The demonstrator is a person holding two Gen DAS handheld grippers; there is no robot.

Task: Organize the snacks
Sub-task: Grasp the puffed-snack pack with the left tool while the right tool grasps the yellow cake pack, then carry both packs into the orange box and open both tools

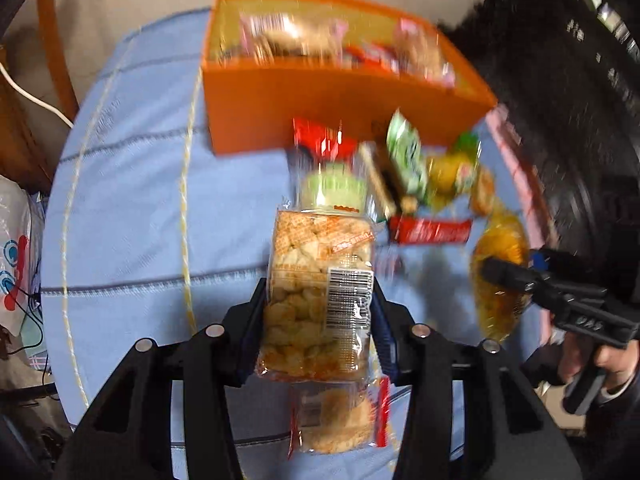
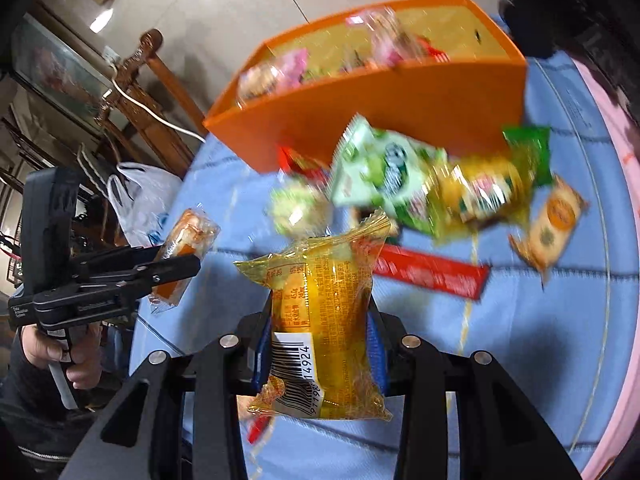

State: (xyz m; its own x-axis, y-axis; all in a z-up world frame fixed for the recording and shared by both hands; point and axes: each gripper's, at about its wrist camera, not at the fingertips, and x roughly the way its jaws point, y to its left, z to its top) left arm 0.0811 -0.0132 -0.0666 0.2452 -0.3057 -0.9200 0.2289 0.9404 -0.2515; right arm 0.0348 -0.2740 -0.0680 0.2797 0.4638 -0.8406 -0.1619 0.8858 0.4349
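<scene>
My left gripper [image 1: 318, 320] is shut on a clear packet of orange-brown crackers [image 1: 320, 280], held above the blue tablecloth. It also shows in the right wrist view [image 2: 176, 264] at the left. My right gripper [image 2: 320, 344] is shut on a yellow snack packet [image 2: 324, 320] with a barcode; it also shows in the left wrist view [image 1: 500, 276] at the right. An orange box [image 1: 344, 108] [image 2: 384, 120] with several snacks inside stands ahead. Loose snacks lie before it: a green packet [image 2: 380, 172], a red bar [image 2: 432, 272], a tan biscuit packet [image 2: 552, 220].
Another cracker packet [image 1: 340, 416] lies on the tablecloth [image 1: 132, 208] under my left gripper. A wooden chair [image 2: 152, 92] and a white plastic bag [image 2: 136, 196] stand beyond the table's left edge. A pink rim [image 2: 624, 208] borders the table on the right.
</scene>
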